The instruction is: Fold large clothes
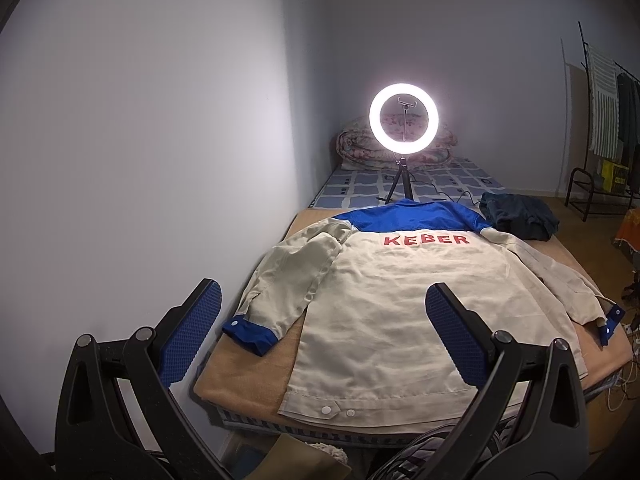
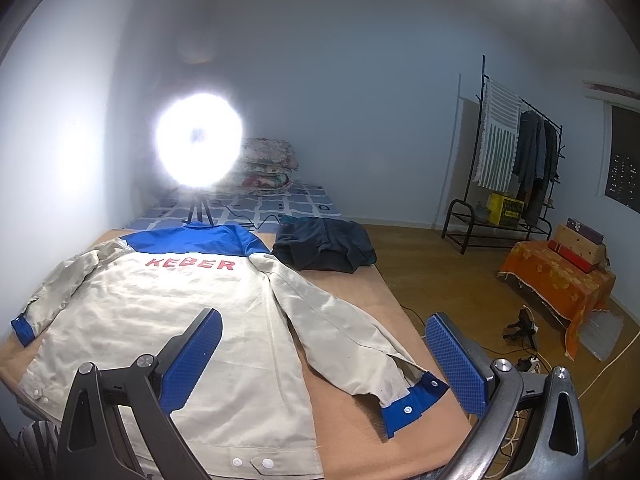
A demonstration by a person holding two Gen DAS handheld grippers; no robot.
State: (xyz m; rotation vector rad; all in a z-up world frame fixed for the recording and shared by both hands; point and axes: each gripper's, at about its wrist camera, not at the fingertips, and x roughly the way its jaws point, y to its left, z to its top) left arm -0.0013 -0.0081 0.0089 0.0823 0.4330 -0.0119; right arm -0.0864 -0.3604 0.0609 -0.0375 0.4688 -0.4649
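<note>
We see the jacket lying back-up and flat on the tan blanket over the bed, blue yoke toward the ring light, both sleeves spread out to the sides, red "KEBER" lettering across the back. Our left tool hangs released above the hem, fingers wide apart and touching nothing; our right tool is likewise released, above the right sleeve. A dark folded garment sits just beyond the jacket's right shoulder.
</note>
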